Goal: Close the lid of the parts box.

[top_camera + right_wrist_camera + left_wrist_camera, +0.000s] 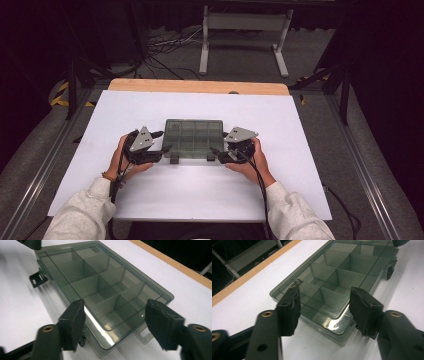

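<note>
— Grippers? Left gripper [159, 150] and right gripper [216, 152] flank the organizer box [194, 137] mid-table, jaws parted, nothing held.
— Likely next: flip its front latches [174, 159] (both hang loose).

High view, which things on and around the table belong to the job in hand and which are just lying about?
In the job:
- smoky compartment box, lid shut, its two black latches hanging loose
- left hand-held gripper and right hand-held gripper, one at each near corner, jaws open

Just lying about:
- white metal stand on the floor behind the table
- loose cables beside it
</note>
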Demonstrator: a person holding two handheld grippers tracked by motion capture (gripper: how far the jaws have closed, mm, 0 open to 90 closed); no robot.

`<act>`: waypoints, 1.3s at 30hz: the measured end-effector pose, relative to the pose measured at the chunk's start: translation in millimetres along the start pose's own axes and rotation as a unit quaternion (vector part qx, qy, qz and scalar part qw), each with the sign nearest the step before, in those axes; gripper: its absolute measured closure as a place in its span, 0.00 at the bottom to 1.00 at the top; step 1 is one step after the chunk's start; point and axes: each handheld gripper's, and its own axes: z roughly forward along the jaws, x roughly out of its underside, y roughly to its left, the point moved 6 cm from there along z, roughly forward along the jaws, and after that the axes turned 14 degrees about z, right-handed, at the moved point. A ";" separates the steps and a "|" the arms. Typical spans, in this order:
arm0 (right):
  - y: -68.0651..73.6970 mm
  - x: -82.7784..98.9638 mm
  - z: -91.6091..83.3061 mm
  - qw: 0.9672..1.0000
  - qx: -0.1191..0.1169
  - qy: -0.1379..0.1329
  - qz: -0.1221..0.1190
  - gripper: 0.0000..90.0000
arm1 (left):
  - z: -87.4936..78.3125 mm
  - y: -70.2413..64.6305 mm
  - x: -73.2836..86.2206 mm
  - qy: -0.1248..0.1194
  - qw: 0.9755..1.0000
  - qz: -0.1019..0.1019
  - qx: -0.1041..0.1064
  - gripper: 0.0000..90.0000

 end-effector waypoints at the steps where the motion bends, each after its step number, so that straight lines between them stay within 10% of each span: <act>1: 0.0 0.0 0.0 1.000 0.000 0.000 0.000 0.32 | 0.0 0.0 0.0 0.000 1.000 0.000 0.000 0.42; 18: 1.7 3.0 9.1 1.000 0.004 0.001 0.012 0.05 | 5.3 -0.5 2.2 0.000 1.000 -0.018 0.005 0.05; 39: 4.7 1.9 -2.0 1.000 0.023 -0.016 -0.009 0.06 | -19.4 3.7 -5.8 -0.029 0.999 0.003 -0.026 0.04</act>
